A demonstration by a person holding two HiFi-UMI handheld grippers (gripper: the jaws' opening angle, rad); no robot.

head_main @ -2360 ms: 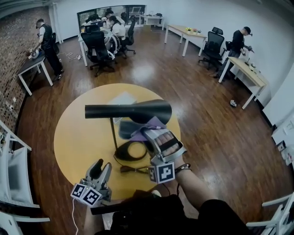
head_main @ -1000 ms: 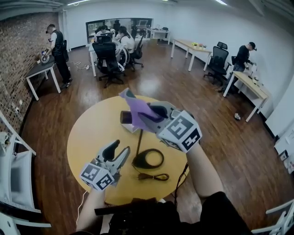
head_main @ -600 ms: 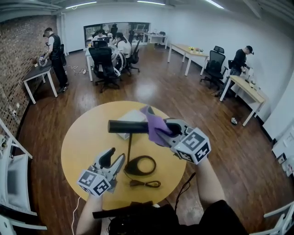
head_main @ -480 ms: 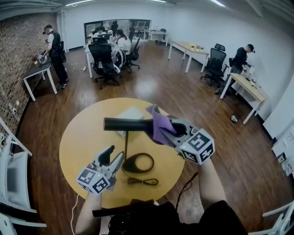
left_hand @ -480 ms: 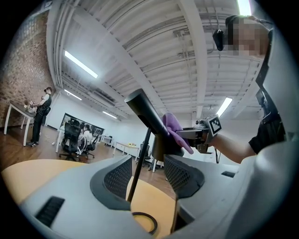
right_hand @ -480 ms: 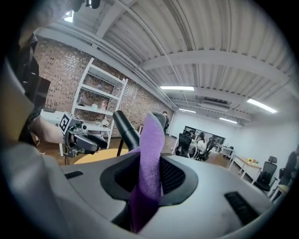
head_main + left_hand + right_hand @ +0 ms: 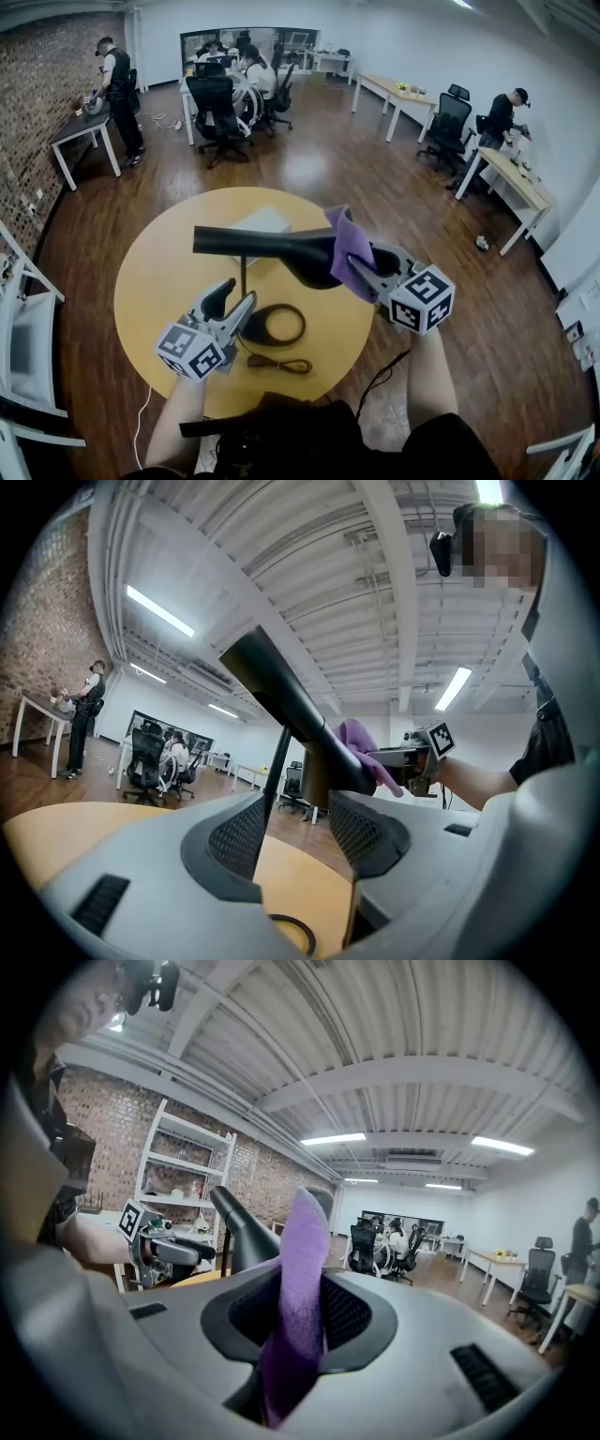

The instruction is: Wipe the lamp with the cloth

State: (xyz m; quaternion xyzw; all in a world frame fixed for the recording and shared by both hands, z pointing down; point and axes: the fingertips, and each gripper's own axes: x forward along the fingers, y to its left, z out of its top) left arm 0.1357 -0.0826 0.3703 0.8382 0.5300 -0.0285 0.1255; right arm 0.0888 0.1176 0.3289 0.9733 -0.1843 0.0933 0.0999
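R gripper clamped on cloth, pressed vs lamp wide end just ahead. L gripper jaws apart, empty, stem just beyond tips. Wiping prob. midway: narrow end, stem, base look left to do.

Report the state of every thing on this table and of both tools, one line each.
lamp: standing upright on the table.
cloth: pinched in the right tool, against the lamp's head.
right tool: shut on the cloth.
left tool: open, empty.
cord: lying looped on the table.
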